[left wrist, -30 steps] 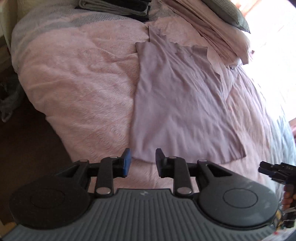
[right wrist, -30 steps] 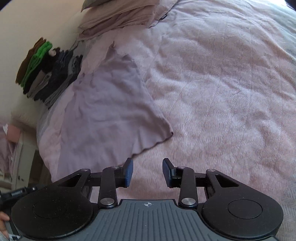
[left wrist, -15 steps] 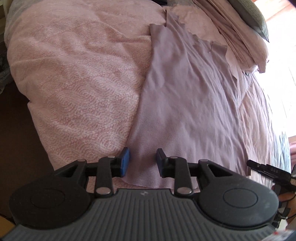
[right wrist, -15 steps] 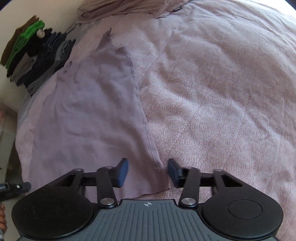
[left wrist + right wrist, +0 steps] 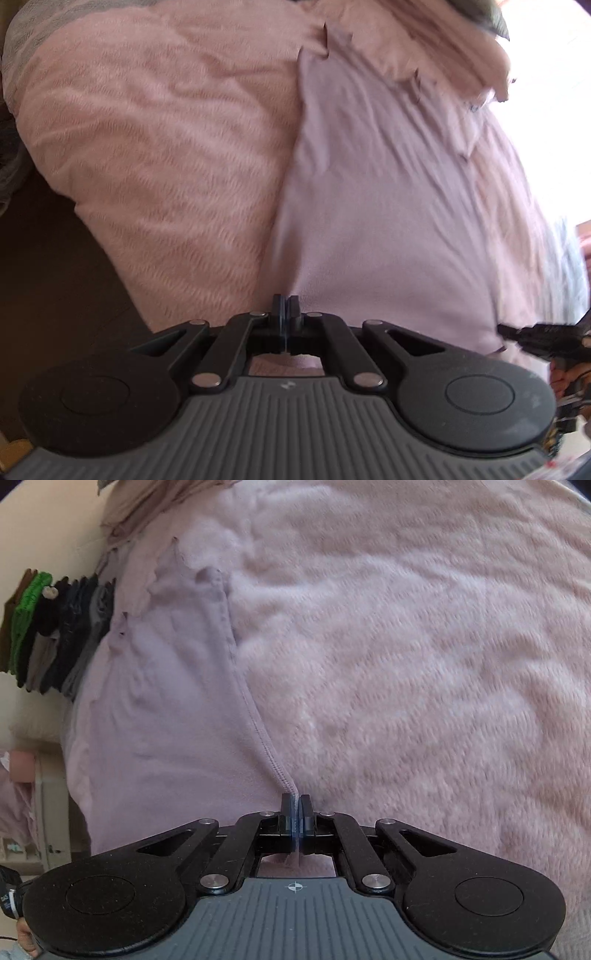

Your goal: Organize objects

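Note:
A mauve garment (image 5: 388,221) lies spread flat on the pink bedspread (image 5: 166,129). My left gripper (image 5: 286,306) is shut on its near left corner, with cloth bunched just behind the closed pads. In the right wrist view the same garment (image 5: 166,720) runs up the left half, its stitched hem leading straight into my right gripper (image 5: 296,805). That gripper is shut on the near right corner, and a fold of cloth shows pinched between the pads. The right gripper (image 5: 535,334) also shows at the right edge of the left wrist view, held by a hand.
A stack of folded dark, grey and green clothes (image 5: 55,635) sits at the far left of the bed. Folded pink linen and a pillow (image 5: 424,44) lie beyond the garment. Dark floor (image 5: 55,277) drops off past the bed's left edge, and a pale nightstand (image 5: 48,805) stands there.
Both grippers came down onto the garment's near corners and closed from open to shut on the cloth. The view is closer to the bed and blurred.

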`<state>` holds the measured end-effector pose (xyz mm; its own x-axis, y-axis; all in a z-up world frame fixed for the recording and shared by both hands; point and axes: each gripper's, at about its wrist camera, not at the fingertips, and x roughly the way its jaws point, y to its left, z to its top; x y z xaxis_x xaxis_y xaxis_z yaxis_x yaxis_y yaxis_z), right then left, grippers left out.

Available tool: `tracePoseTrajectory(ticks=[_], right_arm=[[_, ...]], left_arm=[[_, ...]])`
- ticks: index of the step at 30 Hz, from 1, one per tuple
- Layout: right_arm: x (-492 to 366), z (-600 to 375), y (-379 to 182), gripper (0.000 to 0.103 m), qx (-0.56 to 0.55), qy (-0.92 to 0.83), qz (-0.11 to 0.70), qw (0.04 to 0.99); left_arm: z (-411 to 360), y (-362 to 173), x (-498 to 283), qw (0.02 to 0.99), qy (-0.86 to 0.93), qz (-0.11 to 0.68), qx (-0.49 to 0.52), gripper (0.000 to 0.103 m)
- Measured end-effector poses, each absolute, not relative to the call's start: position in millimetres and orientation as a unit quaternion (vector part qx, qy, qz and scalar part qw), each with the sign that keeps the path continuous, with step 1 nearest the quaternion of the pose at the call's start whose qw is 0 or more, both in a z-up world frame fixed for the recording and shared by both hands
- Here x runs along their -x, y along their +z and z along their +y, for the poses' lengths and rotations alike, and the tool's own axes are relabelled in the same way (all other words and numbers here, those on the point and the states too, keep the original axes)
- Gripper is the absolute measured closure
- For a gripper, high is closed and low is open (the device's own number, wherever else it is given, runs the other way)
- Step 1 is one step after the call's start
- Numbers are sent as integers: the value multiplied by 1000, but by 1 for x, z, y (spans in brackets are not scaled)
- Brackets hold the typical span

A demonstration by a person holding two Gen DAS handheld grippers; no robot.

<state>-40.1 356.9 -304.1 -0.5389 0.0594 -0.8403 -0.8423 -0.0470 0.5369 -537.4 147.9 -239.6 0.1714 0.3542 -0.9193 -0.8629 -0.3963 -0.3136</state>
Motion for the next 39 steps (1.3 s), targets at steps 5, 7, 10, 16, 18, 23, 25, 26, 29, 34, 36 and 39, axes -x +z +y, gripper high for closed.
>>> tracePoseTrajectory(ticks=[5,7,10,16,18,23,25,26,29,34,36,39], right_arm=[[65,360,-280,95,415,653,504,383],[77,363,-266,84,433,672,452,396],[93,379,-250,83,412,698,415,412],[163,447,-248,83,367,748,385,397],[196,471,-242,83,343,779,372,371],[285,519,-252,83,312,822,373,297],[316,529,-262,83,315,828,373,275],[333,535,-270,83,316,830,376,263],[370,548,-292,83,317,823,411,232],[410,561,-322,83,305,817,449,195],[421,564,-330,82,315,820,436,196],[436,571,-343,82,316,820,438,190]], left_arm=[[150,-235,541,498,602,220,585,101],[157,-219,555,501,610,194,582,99],[183,-202,575,523,619,173,559,97],[286,-211,597,583,601,139,528,92],[326,-217,598,601,595,138,516,92],[416,-234,611,614,590,141,505,92],[443,-247,619,605,594,144,511,92],[455,-254,624,602,593,143,516,92],[480,-277,634,588,592,147,531,86],[498,-300,655,587,580,122,552,86],[502,-305,659,590,576,115,554,86],[511,-314,663,597,560,99,566,86]])
